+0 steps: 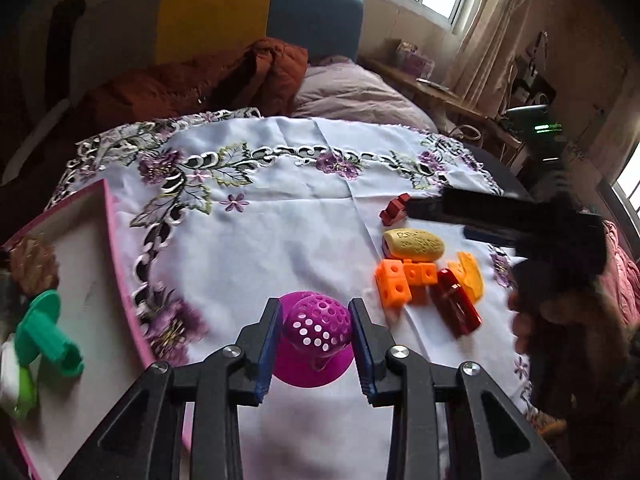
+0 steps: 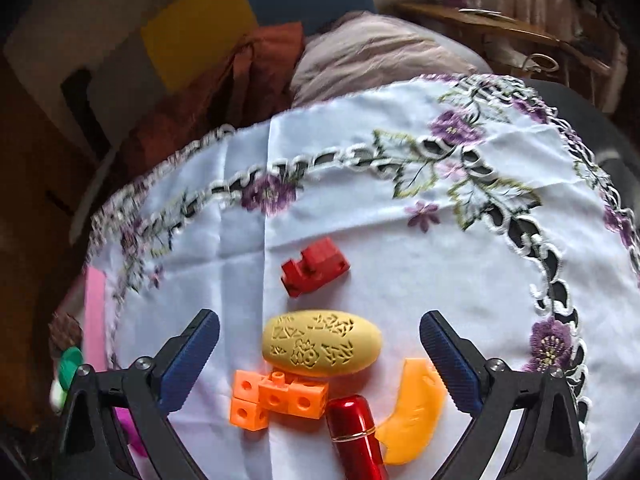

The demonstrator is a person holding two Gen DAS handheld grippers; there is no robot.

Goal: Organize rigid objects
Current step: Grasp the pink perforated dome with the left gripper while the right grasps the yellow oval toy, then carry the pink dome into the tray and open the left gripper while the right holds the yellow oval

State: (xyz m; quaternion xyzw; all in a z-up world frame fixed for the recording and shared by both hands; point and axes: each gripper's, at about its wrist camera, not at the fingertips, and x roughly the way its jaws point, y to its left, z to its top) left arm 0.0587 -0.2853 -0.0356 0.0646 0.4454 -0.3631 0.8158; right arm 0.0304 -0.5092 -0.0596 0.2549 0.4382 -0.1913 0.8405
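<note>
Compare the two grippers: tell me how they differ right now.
The left hand-held gripper has its jaws drawn in around a purple perforated dome; the right hand-held gripper is spread wide and holds nothing. The left sits near the pink tray; the right hovers over the yellow oval and orange blocks. Both have blue pads on black fingers and point down at the embroidered cloth.

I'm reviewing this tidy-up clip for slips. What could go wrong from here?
1. The left gripper pinches the purple strainer by its rounded dome; it may squirt out.
2. The right gripper, jaws wide, hangs over a tight cluster: yellow oval, orange blocks, red tube. It could knock neighbours.
</note>
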